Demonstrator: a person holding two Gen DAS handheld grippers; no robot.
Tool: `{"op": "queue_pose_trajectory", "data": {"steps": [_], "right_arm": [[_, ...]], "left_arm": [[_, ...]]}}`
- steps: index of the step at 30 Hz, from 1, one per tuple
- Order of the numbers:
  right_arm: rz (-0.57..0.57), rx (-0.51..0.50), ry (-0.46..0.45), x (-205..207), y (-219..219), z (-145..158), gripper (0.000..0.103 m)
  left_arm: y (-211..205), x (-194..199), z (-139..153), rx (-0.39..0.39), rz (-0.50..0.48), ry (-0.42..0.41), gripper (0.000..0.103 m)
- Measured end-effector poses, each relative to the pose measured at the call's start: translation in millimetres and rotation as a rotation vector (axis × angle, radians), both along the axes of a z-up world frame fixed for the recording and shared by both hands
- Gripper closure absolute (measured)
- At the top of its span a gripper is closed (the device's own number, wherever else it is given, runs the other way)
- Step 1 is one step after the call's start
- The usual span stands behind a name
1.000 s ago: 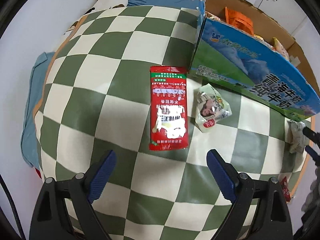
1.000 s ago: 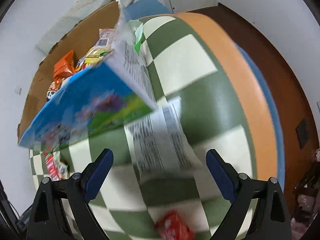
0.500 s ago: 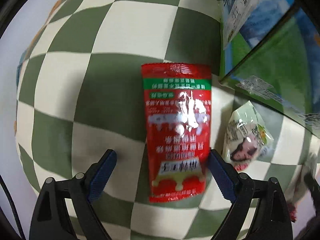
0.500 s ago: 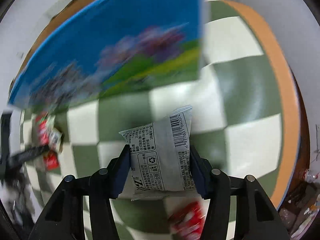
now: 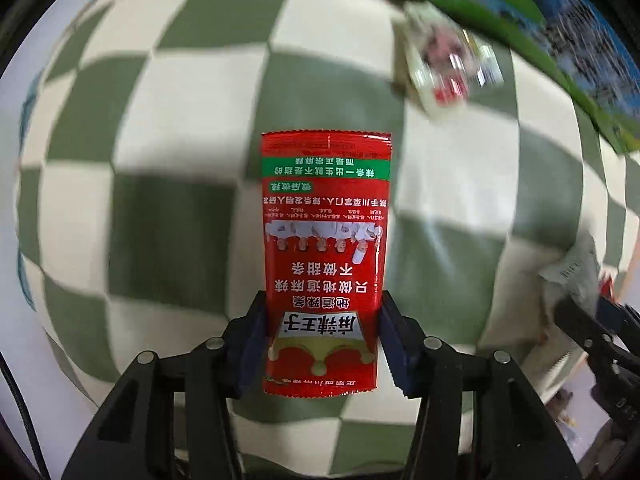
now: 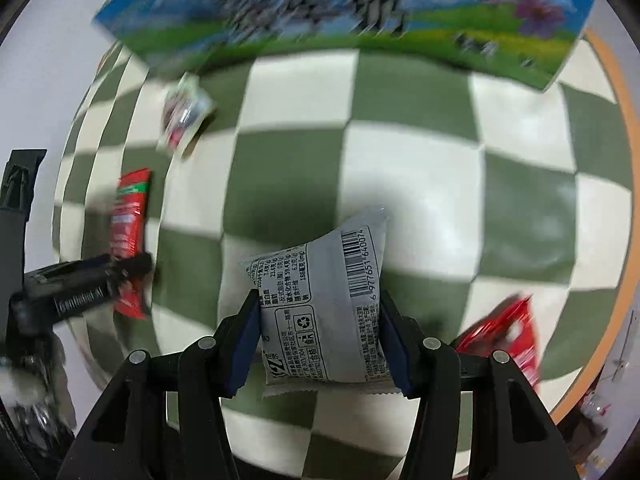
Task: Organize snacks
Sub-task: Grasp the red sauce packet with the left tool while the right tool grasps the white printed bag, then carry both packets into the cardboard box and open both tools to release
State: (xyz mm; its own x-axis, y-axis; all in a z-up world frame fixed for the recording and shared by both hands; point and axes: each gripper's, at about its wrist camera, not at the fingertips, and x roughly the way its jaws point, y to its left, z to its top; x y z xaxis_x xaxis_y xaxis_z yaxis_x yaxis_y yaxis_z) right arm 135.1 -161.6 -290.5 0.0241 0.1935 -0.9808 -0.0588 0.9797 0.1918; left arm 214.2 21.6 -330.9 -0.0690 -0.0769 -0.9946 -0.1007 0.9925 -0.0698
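My left gripper (image 5: 322, 344) is shut on a long red snack packet (image 5: 324, 240) and holds it above the green-and-white checked cloth (image 5: 180, 92). My right gripper (image 6: 320, 344) is shut on a grey snack packet (image 6: 324, 308) with a barcode. The left gripper and its red packet (image 6: 130, 220) also show at the left of the right wrist view. A small pale snack packet (image 5: 448, 60) lies on the cloth next to the blue-and-green cardboard box (image 5: 580, 32); it also shows in the right wrist view (image 6: 184, 116), with the box (image 6: 340, 12) behind it.
A crumpled red packet (image 6: 504, 332) lies on the cloth at the right of my right gripper. The cloth's orange border (image 6: 624, 160) and edge run down the right side. The right gripper with its grey packet (image 5: 576, 276) shows at the right of the left wrist view.
My left gripper moved onto the red packet, shut on it and lifted it. My right gripper shut on the grey packet and carries it back from the box.
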Motion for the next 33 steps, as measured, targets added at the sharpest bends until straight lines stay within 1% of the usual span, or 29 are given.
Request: {"op": "queue_pose_trajectory", "data": {"steps": [2, 6, 10, 12, 13, 15, 17, 20, 23, 25, 28, 30, 33], "right_arm": [[0.020, -0.009, 0.010, -8.0, 6.9, -5.6, 0.045], [0.007, -0.017, 0.010, -10.1, 9.2, -14.0, 0.045], [0.001, -0.031, 0.003, -9.1, 15.4, -16.2, 0.044], [-0.010, -0.030, 0.000, -11.8, 11.0, -15.4, 0.043], [-0.013, -0.032, 0.000, -9.6, 19.0, -19.4, 0.043], [-0.018, -0.033, -0.003, -8.9, 24.6, -22.8, 0.043], [-0.026, -0.029, 0.001, -11.2, 27.2, -22.6, 0.044], [-0.012, -0.040, -0.016, -16.3, 25.5, -18.9, 0.046], [-0.026, -0.049, -0.045, -10.9, 22.8, -9.5, 0.046], [-0.033, -0.040, -0.038, -6.9, 20.7, -10.1, 0.046], [-0.058, -0.006, -0.008, -2.2, 17.0, -16.6, 0.042], [-0.068, 0.009, 0.005, -0.6, 16.3, -20.9, 0.038], [-0.070, 0.001, 0.003, -0.8, 17.2, -24.8, 0.035]], "left_arm": [[-2.9, -3.9, -8.7, 0.002, 0.005, 0.013, 0.051], [4.4, 2.8, -15.7, -0.017, 0.039, 0.021, 0.050], [-3.0, -4.1, -16.4, -0.026, 0.042, 0.024, 0.049], [-4.7, -4.8, -18.0, -0.029, 0.045, 0.023, 0.049], [-2.4, -3.7, -18.3, -0.029, 0.045, 0.021, 0.049], [7.3, 3.3, -17.3, -0.030, 0.046, 0.016, 0.049], [2.0, 2.9, -15.4, -0.026, 0.044, 0.007, 0.049], [-4.6, -2.1, -6.0, -0.004, 0.031, -0.018, 0.055], [-5.2, -4.2, -0.8, -0.004, 0.023, -0.025, 0.055], [-3.1, -3.0, -3.5, -0.011, 0.030, -0.017, 0.052], [2.4, 1.0, -10.5, -0.051, 0.051, 0.010, 0.049], [6.4, 2.6, -12.0, -0.072, 0.073, 0.020, 0.049], [13.8, 4.0, -11.5, -0.090, 0.096, 0.025, 0.049]]}}
